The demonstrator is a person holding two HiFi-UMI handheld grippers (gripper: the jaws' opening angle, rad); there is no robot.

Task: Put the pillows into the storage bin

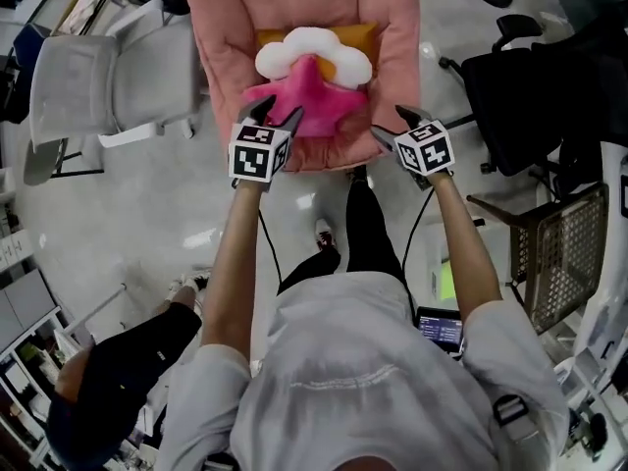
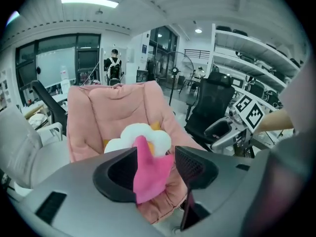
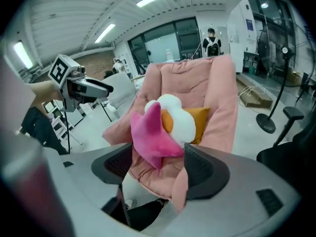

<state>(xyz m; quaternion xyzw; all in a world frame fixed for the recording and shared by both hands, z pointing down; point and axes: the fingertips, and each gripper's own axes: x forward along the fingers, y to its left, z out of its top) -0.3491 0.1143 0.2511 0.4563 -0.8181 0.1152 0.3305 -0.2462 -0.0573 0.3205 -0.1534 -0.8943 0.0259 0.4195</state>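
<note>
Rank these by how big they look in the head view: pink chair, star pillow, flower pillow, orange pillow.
1. The pink chair, by far the largest.
2 and 3. The star pillow and flower pillow look about alike. The star overlaps the flower, so I won't rank them.
4. The orange pillow: only strips show behind the flower.

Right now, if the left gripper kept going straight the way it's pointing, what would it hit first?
Most likely the pink pillow, framed between the left gripper's open jaws and lying on the pink chair. Depth is unclear, so the gap can't be judged.
</note>
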